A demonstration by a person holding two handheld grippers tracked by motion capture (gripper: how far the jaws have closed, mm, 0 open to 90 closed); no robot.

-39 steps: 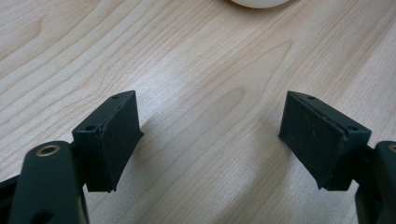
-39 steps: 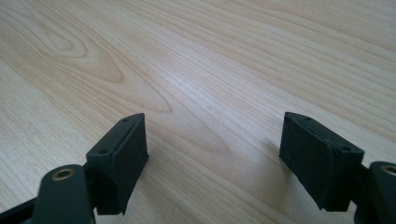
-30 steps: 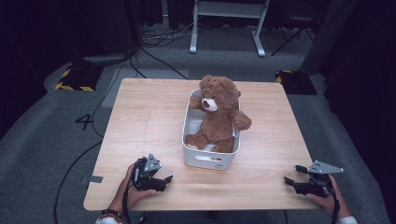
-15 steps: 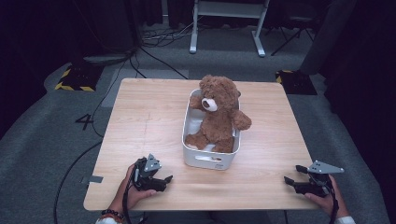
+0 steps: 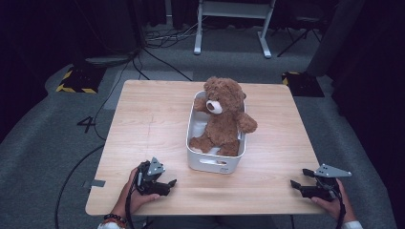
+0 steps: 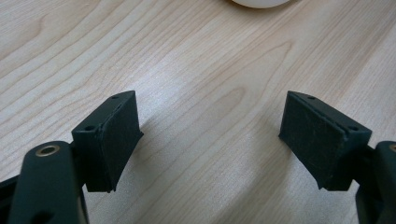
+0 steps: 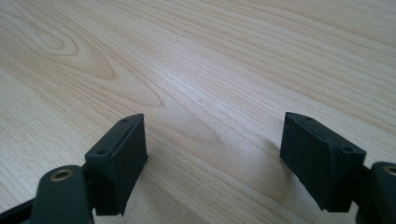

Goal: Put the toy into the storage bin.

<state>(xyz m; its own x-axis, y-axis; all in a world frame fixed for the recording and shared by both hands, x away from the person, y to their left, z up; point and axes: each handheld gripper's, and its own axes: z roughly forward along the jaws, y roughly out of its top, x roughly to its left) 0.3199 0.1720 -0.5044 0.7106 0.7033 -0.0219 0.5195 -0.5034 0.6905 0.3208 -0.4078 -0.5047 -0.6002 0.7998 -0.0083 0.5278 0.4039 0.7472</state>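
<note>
In the white bin (image 5: 210, 164), teddy bear (image 5: 223, 117) sitting upright (head away), left gripper (image 5: 168, 183) and right gripper (image 5: 295, 185) agape, empty.

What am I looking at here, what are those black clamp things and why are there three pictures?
A person sits at a wooden table with a hand-held two-jaw gripper in each hand: the left gripper and the right gripper. One camera looks down from above; the other two ride on the grippers and look along their black jaws at the bare wood. Both grippers stand open and hold nothing. On the table sits a white bin with a brown teddy bear sitting in it.
</note>
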